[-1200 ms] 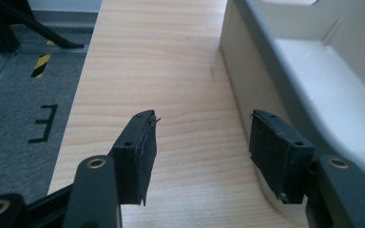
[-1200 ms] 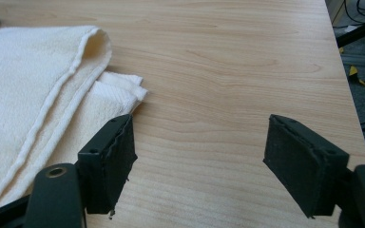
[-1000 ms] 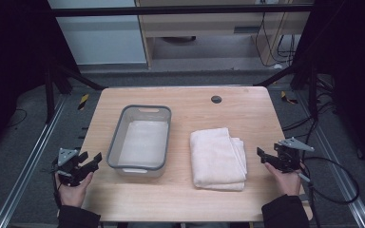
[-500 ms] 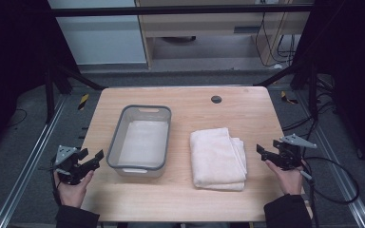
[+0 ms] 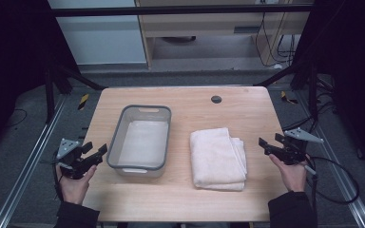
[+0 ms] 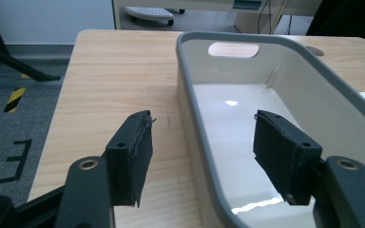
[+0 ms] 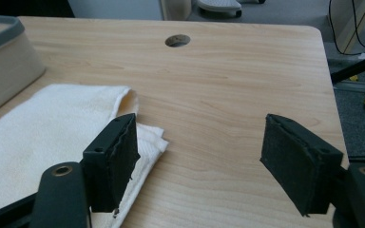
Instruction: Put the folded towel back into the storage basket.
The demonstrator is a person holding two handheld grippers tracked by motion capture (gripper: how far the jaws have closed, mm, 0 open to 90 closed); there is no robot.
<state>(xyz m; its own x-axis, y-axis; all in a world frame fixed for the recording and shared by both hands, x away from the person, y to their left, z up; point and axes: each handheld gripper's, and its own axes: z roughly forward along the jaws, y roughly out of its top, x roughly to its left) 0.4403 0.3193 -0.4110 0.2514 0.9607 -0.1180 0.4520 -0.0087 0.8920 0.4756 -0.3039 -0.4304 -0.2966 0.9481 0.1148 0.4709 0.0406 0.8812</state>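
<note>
A grey plastic tub (image 5: 142, 140) stands empty on the left half of the wooden table (image 5: 190, 104). To its right lies a folded cream towel (image 5: 217, 158). My left gripper (image 5: 95, 153) is held open at the table's left edge, just left of the tub; in the left gripper view its jaws straddle the tub's near left wall (image 6: 195, 137). My right gripper (image 5: 266, 145) is open at the right edge, a short way right of the towel. In the right gripper view the towel's corner (image 7: 52, 133) lies behind the left jaw.
A round cable hole (image 5: 216, 99) sits near the table's far edge. Black frame posts (image 5: 52, 85) flank the table, with metal floor rails (image 5: 24, 175) on both sides. A cable (image 5: 332, 180) trails from the right gripper. Bare wood lies beyond the towel and tub.
Both grippers have edged slightly inward toward the table; the tub and towel have not moved.
</note>
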